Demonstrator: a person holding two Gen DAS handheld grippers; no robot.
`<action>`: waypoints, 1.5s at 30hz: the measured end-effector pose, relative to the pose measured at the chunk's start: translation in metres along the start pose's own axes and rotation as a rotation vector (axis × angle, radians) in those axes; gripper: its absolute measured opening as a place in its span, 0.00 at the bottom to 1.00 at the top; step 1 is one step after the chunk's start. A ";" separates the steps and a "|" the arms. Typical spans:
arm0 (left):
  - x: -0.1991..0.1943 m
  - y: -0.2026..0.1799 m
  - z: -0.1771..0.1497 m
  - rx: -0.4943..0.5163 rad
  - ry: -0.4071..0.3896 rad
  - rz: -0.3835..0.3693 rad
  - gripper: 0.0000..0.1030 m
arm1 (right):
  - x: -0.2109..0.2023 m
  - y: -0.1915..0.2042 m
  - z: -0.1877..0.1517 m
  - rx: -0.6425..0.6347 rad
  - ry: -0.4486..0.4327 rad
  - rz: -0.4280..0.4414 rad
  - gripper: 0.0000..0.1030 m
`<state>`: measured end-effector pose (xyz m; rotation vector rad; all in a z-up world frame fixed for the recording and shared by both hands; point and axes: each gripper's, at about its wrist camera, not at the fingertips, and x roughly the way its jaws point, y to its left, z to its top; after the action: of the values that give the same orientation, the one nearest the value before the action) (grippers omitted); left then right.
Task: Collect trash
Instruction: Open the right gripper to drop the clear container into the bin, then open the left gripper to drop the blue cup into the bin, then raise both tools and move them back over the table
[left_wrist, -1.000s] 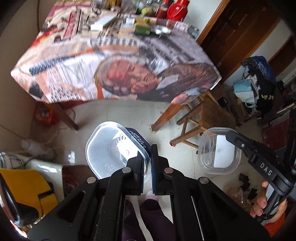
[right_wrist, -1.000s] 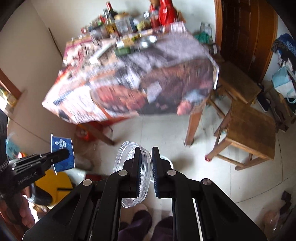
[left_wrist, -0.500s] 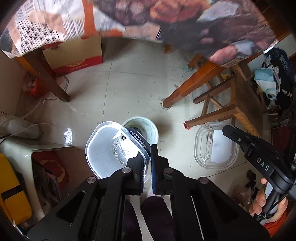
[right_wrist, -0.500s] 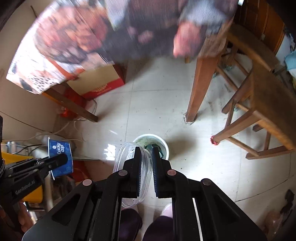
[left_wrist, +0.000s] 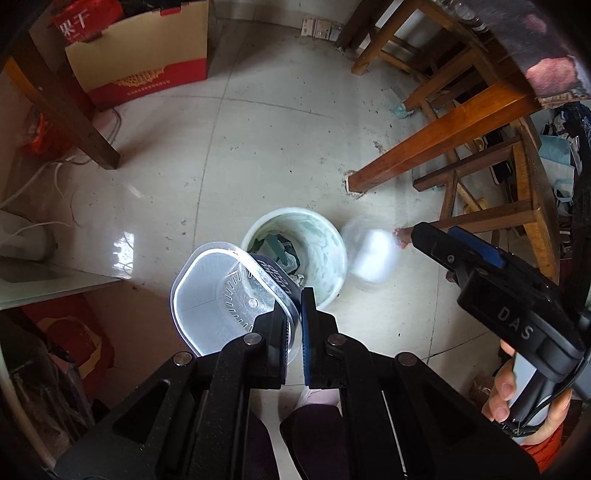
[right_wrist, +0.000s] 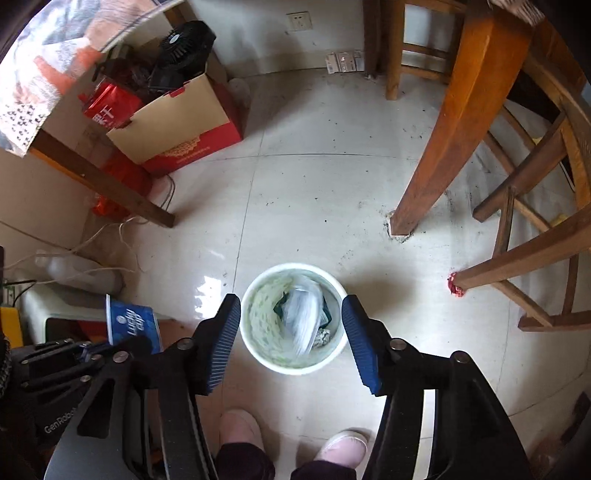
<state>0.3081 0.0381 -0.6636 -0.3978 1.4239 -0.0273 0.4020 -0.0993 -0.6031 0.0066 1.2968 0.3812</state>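
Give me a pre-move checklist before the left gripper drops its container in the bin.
1. Left gripper shut on the blue-labelled container: ok.
2. Right gripper jaws opening, nothing between them: ok.
3. Clear lid out of the right gripper, a blur over the bin's opening; landed inside: cannot tell.
4. Bin upright on the floor, mouth open: ok.
5. Container lined up over the bin: not ok; it sits beside and partly over the rim's left edge.
6. Room left in the bin for the container: cannot tell; trash already lies inside.
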 end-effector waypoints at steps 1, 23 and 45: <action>0.007 -0.001 0.001 0.000 0.008 -0.009 0.04 | 0.002 -0.002 -0.001 0.003 0.005 -0.002 0.52; -0.027 -0.038 0.024 0.016 0.068 0.008 0.37 | -0.064 -0.017 0.021 0.090 0.010 0.013 0.52; -0.381 -0.103 0.017 0.144 -0.300 0.034 0.37 | -0.364 0.062 0.065 0.063 -0.291 0.035 0.52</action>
<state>0.2864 0.0432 -0.2691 -0.2468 1.1240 -0.0406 0.3671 -0.1291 -0.2314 0.1333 1.0209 0.3550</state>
